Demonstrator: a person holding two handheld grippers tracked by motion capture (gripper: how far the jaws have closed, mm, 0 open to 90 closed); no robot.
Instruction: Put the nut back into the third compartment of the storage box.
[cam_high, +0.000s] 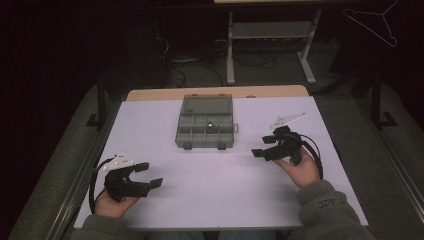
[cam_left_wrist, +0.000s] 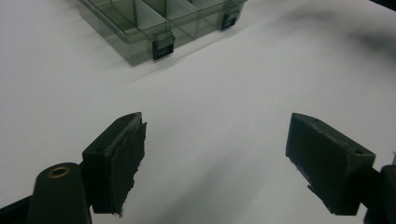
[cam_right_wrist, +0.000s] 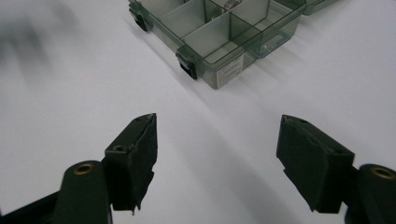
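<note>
We note a white worktop with a translucent grey plastic compartment box at its far middle, lid folded open behind, two black latches facing us. A small dark item lies in one central compartment; we cannot tell what it is. The left claw sits near the worktop's near-left corner, jaws spread wide, nothing between them, well apart from the box. The right claw hovers just right of the box, jaws likewise spread and holding nothing, pointing toward the box.
</note>
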